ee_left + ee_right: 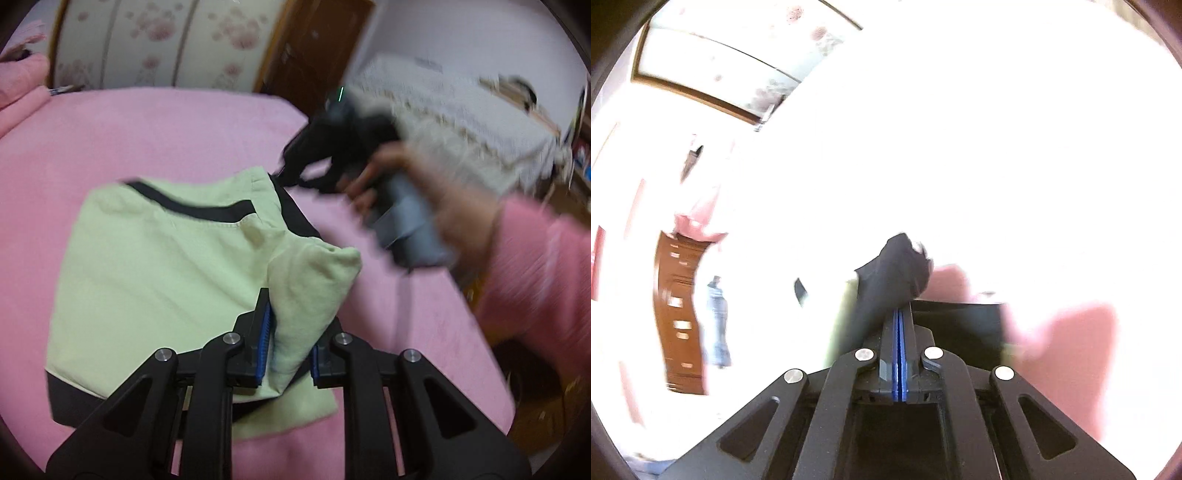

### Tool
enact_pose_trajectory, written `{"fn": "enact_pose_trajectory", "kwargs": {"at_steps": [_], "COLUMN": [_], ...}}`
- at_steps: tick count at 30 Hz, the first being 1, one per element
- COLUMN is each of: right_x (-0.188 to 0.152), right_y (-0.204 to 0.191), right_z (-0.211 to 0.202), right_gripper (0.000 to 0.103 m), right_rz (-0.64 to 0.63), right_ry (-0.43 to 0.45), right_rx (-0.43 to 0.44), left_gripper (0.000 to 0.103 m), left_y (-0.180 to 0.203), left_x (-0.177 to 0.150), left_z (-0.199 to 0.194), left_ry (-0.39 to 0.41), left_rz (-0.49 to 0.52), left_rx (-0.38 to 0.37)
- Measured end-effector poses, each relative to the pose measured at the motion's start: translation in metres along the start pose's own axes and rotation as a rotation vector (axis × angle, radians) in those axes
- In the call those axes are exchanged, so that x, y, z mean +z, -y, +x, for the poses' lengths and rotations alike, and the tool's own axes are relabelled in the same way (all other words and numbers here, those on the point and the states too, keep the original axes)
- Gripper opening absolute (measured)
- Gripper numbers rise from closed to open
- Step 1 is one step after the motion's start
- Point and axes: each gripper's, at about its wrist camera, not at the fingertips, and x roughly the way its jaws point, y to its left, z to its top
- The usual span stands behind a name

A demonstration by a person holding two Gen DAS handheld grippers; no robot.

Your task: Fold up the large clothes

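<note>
A light green garment (155, 266) with black trim lies partly folded on the pink bedspread (184, 129). My left gripper (295, 325) is shut on a bunched fold of the green cloth at its near right side. My right gripper (286, 171), held by a hand (443, 206), is blurred at the garment's far right corner, pinching its black edge. In the right wrist view the right gripper (900, 306) has its blue pads pressed together with the black fabric (894, 273) caught at the tips. Most of that view is washed out white.
A floral headboard (166, 44) and a wooden door (314, 55) stand behind the bed. A white fluffy cover (461, 110) lies at the far right. A pink sleeve (535, 266) crosses the right side. Brown wooden furniture (679, 314) shows at the left.
</note>
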Motion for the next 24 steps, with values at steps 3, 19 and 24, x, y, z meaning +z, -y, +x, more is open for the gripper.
{"fn": "enact_pose_trajectory", "kwargs": {"at_steps": [3,19,24], "right_x": [-0.017,-0.159,-0.18], "right_y": [0.022,0.093,0.1], "right_z": [-0.032,-0.046,-0.053], "right_gripper": [0.001,0.048,0.005], "right_rz": [-0.044,-0.048,-0.106], "right_ry": [0.013,-0.199,-0.159], "right_rx": [-0.097,-0.017,-0.05], "left_gripper": [0.016,0.039,0.041], "left_y": [0.004,-0.095,-0.125], "left_x": [-0.031,-0.065,-0.048], "left_z": [0.032,-0.014,-0.036], "left_ry": [-0.162,-0.499,-0.426], "left_rz": [0.0,-0.405,-0.441], "left_rx": [-0.021,-0.162,-0.037]}}
